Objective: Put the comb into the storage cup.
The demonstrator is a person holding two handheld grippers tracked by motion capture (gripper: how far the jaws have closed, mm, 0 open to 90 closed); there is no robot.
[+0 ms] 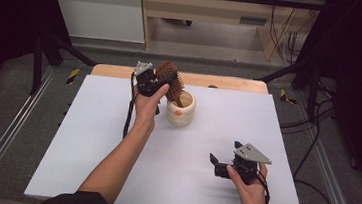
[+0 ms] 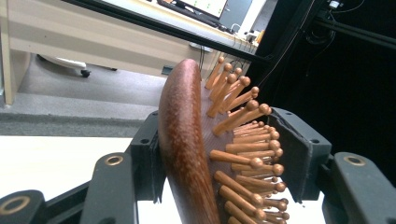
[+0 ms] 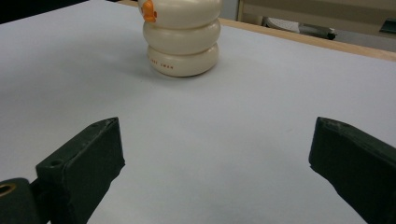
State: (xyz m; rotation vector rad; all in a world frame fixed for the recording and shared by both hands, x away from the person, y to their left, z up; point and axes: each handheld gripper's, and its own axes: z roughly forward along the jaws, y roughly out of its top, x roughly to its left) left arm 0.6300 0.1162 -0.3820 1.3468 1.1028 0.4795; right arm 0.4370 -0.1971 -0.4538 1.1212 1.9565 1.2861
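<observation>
High view: my left gripper pinches hairbrush head, handle down in cream holder. Pads maybe loose; brush could tip holder if dropped. Right gripper wide, empty.

The hairbrush handle runs off the bottom edge; the holder loses its top.
</observation>
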